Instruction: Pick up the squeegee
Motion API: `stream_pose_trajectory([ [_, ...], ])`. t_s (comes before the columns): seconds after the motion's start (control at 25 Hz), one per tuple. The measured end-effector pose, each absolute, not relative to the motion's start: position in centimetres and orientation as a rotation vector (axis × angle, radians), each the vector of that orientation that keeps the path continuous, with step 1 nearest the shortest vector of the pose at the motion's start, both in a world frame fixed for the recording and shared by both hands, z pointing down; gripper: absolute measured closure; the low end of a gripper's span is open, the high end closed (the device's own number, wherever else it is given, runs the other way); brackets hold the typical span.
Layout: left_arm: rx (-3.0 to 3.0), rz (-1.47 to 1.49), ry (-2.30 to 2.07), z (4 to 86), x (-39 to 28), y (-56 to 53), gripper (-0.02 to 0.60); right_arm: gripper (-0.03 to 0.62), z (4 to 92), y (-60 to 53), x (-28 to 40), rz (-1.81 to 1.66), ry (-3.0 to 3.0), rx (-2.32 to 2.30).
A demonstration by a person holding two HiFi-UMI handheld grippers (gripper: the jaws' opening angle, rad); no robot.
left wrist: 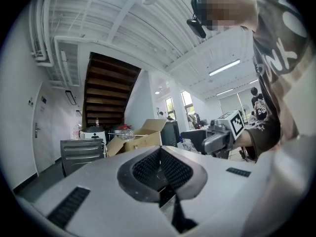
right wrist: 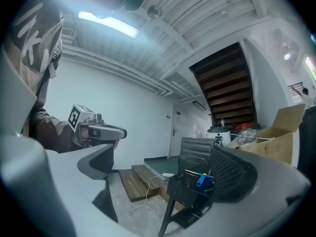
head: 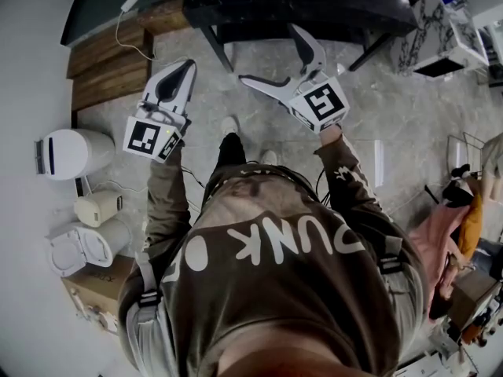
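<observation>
The steps are bare wood, the floor smooth marbled stone, the box matt cardboard.

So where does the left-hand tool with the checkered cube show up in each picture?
Head view: the left gripper sits left of centre, fingers shut, aimed at the picture's top.
Left gripper view: its own closed fingers fill the bottom.
Right gripper view: at the left, at the end of a brown sleeve.
Shared landmark: the dark staircase, in both gripper views.

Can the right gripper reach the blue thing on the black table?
Probably not yet: the right gripper, jaws open and empty, hangs short of the black table; nothing blocks the blue thing.
</observation>
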State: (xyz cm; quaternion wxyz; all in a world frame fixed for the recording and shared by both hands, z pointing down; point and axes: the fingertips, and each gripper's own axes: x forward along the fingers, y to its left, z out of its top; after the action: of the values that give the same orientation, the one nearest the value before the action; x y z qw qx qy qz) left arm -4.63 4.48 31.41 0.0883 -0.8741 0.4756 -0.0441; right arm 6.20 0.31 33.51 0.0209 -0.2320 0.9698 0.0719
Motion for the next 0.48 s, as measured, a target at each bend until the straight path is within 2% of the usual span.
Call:
stream_pose_trajectory([
  [0.48, -2.608, -0.127, 1.407, 32.4, -6.8, 0.1, 0.58, -0.001, 34.7, -4.1, 4.2, 0.222, 3.009, -0.75],
])
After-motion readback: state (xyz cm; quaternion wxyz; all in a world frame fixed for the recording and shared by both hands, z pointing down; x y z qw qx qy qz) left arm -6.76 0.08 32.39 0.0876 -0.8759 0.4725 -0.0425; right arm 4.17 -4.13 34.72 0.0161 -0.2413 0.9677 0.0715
